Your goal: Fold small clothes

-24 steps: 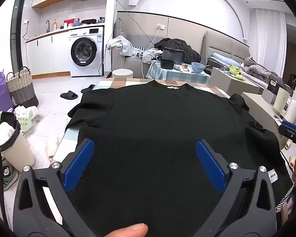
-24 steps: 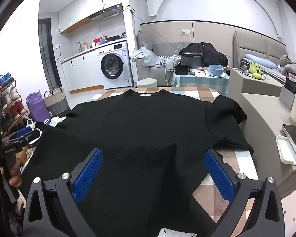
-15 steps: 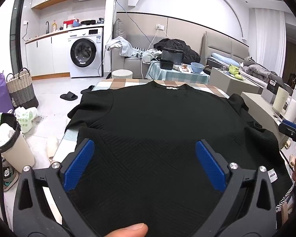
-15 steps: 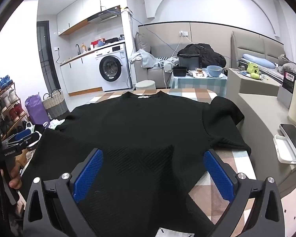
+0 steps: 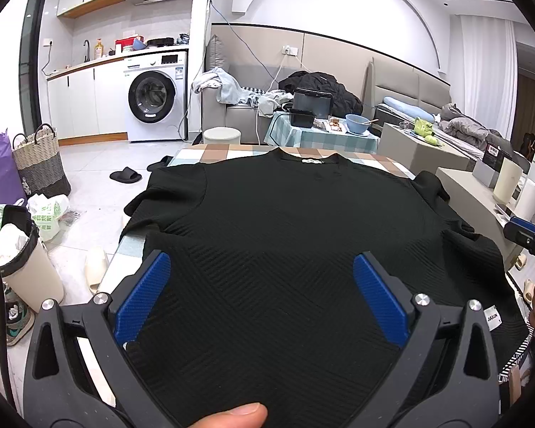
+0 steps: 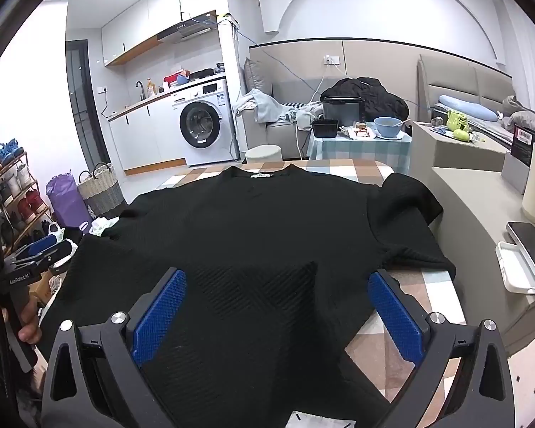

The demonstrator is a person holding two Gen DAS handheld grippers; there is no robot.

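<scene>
Black shirt (image 5: 285, 249) lay flat on the table (image 6: 421, 285), collar at the far edge, hem nearest me; my left gripper (image 5: 260, 299) and right gripper (image 6: 278, 310) were open, empty, over the hem.

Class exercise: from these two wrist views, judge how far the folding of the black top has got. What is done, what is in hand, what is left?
Done: the black top lies spread flat on the checked table, collar away, both sleeves out. In hand: nothing is gripped; the left gripper and right gripper are both open above the near hem. Left: every fold, since no sleeve or side is turned in yet.
</scene>
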